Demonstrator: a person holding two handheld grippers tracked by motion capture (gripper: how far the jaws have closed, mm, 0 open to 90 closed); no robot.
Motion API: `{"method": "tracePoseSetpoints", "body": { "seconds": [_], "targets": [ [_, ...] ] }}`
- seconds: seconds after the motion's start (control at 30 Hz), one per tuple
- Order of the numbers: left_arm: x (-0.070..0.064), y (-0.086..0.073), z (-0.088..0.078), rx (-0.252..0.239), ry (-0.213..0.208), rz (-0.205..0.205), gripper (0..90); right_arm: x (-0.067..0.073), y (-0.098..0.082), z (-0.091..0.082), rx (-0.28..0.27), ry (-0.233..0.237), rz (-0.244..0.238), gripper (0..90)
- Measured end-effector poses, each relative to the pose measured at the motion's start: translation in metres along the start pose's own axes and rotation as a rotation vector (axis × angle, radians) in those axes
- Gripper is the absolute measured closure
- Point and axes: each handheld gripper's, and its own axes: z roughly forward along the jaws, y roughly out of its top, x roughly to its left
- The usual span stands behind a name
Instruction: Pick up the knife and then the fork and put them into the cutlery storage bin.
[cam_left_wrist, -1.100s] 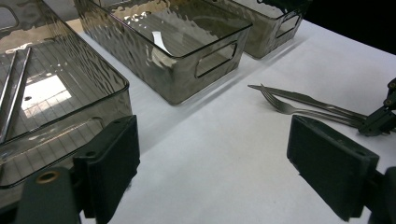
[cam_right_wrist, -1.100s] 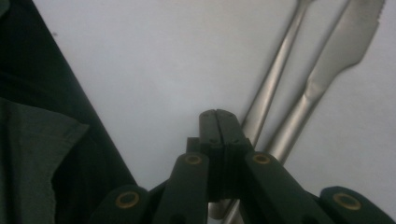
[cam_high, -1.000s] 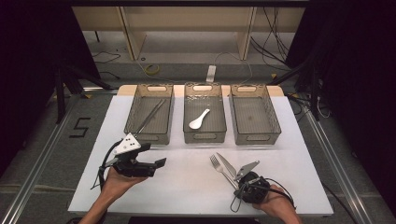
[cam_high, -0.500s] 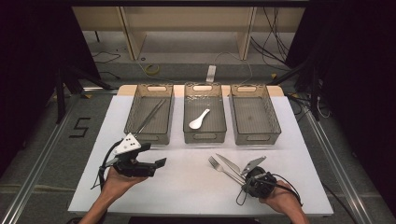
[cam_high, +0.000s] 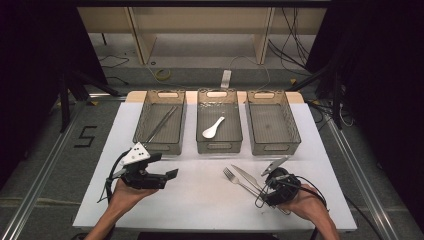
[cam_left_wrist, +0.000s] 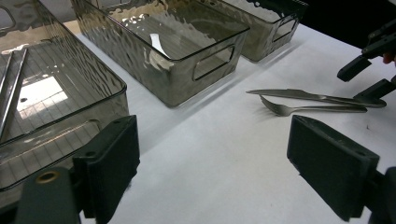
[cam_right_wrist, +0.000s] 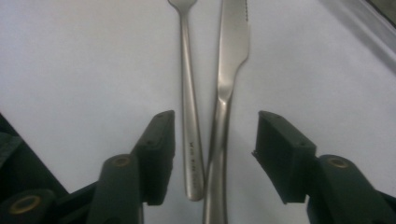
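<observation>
- The right gripper (cam_right_wrist: 212, 158) is lowest in the high view, held in the person's right hand (cam_high: 310, 207). Its two black jaws stand apart and press on nothing; they have just been opening.
- Between these jaws, in the right gripper view, lie the handles of a silver metal fork (cam_right_wrist: 189, 107) and a silver metal table knife (cam_right_wrist: 229, 79). Both rest flat on the white table top (cam_right_wrist: 70, 70), side by side, the fork at the left jaw and the knife at the right jaw. Neither pad touches them, as far as I can see.
- The two pieces point away from the right gripper, the tines and the blade tip far from it.
- The left gripper (cam_left_wrist: 212, 163) is held in the left hand (cam_high: 125, 192), well apart from the right gripper. Its jaws are wide open with only bare table between them.
- In the left gripper view, the fork and the knife lie ahead and to the right of its jaws.
- Farther off stand three clear smoky plastic bins in a row. The left bin (cam_high: 142, 122) holds long thin metal sticks (cam_high: 161, 124), the middle bin (cam_high: 200, 130) holds a white spoon (cam_high: 213, 128), and the right bin (cam_high: 295, 127) is beyond the right gripper.
</observation>
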Motion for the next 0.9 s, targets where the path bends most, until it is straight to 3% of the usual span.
{"method": "tracePoseSetpoints", "body": {
  "seconds": [0.27,0.6,0.9],
  "targets": [
    [0.0,0.0,0.0,0.001,-0.002,-0.001,16.4,-0.013,0.0,0.01,0.044,-0.012,0.022,44.8],
    [0.0,0.0,0.0,0.0,-0.004,0.0,16.4,-0.011,0.005,0.019,0.097,-0.02,0.002,46.6],
    [0.0,0.0,0.0,0.001,-0.005,0.002,16.4,-0.012,0.006,0.022,0.109,-0.018,-0.007,52.2]
  ]
}}
